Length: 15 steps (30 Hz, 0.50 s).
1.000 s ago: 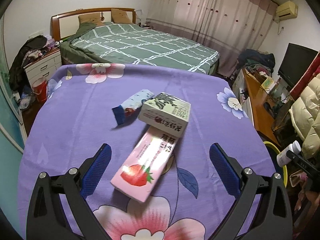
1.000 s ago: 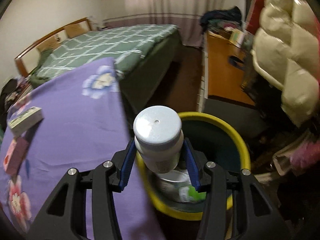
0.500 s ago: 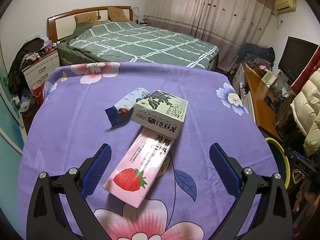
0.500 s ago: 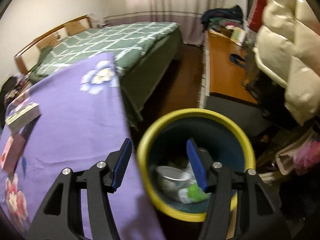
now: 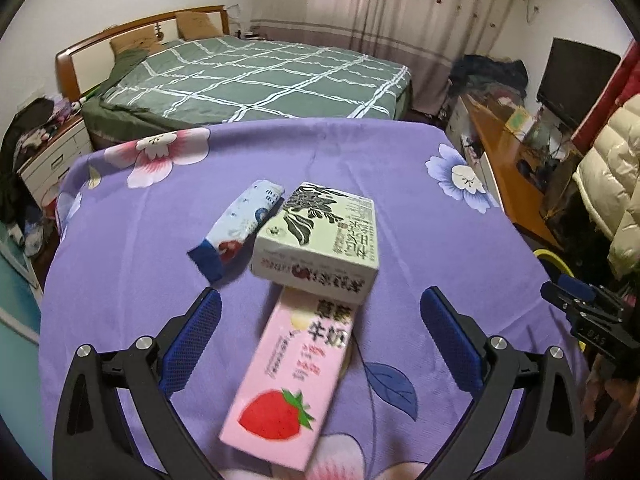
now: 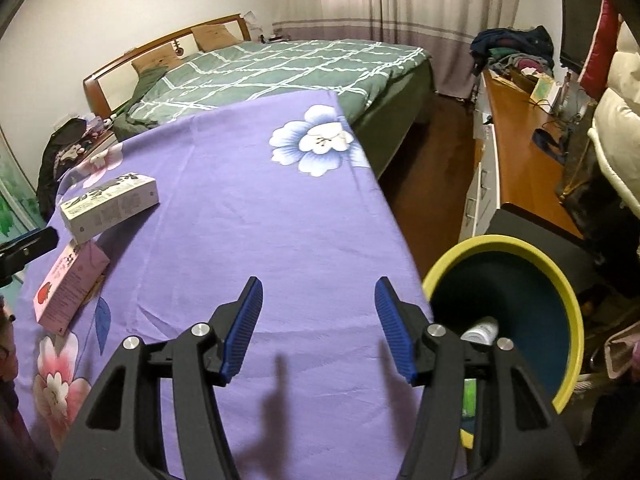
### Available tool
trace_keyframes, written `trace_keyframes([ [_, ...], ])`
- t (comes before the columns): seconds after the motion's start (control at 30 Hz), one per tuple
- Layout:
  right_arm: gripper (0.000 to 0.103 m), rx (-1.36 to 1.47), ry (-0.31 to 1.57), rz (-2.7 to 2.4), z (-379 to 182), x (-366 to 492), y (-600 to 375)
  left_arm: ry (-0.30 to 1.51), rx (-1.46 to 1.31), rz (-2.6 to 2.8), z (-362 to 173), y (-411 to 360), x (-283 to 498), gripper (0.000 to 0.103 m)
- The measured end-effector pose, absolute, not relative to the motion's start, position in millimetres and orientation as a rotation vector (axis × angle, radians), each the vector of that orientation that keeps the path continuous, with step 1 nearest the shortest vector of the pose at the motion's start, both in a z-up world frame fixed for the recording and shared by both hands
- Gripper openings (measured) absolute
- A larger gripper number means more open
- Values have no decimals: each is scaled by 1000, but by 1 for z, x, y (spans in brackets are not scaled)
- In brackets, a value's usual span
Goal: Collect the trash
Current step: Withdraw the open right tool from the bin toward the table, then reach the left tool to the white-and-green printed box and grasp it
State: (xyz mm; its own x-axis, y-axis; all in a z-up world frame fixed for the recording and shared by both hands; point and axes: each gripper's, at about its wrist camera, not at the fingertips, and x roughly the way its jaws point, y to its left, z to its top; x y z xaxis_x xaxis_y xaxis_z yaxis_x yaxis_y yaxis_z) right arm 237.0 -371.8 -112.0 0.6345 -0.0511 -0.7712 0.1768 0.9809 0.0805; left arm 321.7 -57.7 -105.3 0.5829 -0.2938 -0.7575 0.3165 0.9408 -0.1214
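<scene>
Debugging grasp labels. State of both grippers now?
Left gripper: open, empty, pink strawberry carton lying between its jaws, untouched.
Right gripper: open, empty, above the purple cloth.

The pink carton (image 5: 291, 376) with a strawberry picture carries large Chinese characters, "牛奶" (milk) among them. The pale green box (image 5: 320, 236) shows Chinese print too small and skewed to read. The blue wrapper (image 5: 236, 226) is illegible.
</scene>
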Motion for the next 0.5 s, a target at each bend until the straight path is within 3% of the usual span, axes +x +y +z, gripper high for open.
trace_keyframes([
  [0.5, 56, 151, 882, -87, -115, 242, -360, 935, 94, -384, -123, -81, 363, 97],
])
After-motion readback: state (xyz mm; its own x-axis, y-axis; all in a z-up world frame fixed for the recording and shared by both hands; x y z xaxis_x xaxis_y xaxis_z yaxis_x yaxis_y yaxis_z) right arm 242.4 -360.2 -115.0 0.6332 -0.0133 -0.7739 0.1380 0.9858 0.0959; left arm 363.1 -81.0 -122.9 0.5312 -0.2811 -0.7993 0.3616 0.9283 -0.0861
